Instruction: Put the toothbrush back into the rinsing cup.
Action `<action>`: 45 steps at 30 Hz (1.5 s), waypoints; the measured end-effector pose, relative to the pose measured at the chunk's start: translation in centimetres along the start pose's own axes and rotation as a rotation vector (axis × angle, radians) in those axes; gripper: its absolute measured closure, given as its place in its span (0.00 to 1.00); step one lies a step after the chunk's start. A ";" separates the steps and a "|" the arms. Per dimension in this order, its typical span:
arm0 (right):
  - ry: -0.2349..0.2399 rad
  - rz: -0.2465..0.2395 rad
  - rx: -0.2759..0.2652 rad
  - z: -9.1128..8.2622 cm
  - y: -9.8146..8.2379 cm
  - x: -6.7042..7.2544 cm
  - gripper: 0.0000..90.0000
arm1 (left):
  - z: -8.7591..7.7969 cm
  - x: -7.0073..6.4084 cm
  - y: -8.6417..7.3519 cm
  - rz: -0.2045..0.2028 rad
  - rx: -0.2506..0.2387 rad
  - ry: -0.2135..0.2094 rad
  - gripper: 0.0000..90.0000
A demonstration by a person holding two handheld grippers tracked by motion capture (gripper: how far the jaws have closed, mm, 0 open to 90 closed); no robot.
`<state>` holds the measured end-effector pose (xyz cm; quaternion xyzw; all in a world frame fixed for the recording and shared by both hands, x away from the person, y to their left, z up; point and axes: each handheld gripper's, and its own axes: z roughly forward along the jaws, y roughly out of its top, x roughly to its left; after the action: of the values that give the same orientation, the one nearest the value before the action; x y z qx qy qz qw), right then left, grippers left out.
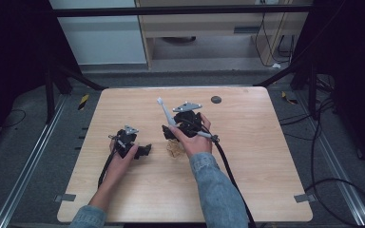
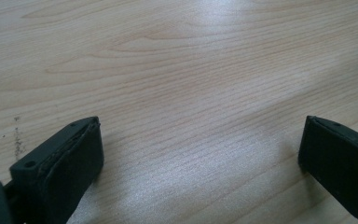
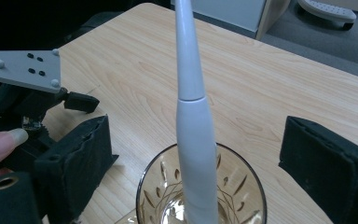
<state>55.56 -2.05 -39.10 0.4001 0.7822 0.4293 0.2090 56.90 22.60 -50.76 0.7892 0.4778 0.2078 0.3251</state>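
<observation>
Wooden table (image 1: 266,156): toothbrush (image 3: 193,112) in glass (image 3: 154,186), both grippers' fingers apart, unclamped

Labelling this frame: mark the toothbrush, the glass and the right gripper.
toothbrush (image 3: 193,121), right gripper view, on its white handle.
glass (image 3: 149,182), right gripper view, on its left rim.
right gripper (image 3: 205,154), right gripper view, midway between its open jaws.

Your white electric toothbrush (image 3: 193,116) stands handle-down in a clear cut-pattern glass (image 3: 158,196) at the bottom centre of the right gripper view, its slim neck rising out of the top of the frame. In the high view, you see the toothbrush (image 1: 165,111) lean toward the upper left at table centre, the glass (image 1: 174,148) just below it.
</observation>
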 end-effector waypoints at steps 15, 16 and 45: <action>-0.069 -0.009 -0.001 -2.1 -0.1 -1.1 0.08 | 0.0 0.0 0.0 0.000 0.000 0.000 0.00; -0.073 -0.011 -0.002 -2.3 -0.1 -1.3 0.08 | 0.0 0.0 0.0 0.000 0.000 0.000 0.00; -0.188 0.020 0.020 -5.8 -2.9 -5.3 0.13 | 0.0 0.0 0.0 -0.001 0.003 0.002 0.00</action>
<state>53.53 -10.18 -38.47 0.4486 0.7593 0.3842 0.2731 56.92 22.56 -50.75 0.7892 0.4788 0.2077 0.3236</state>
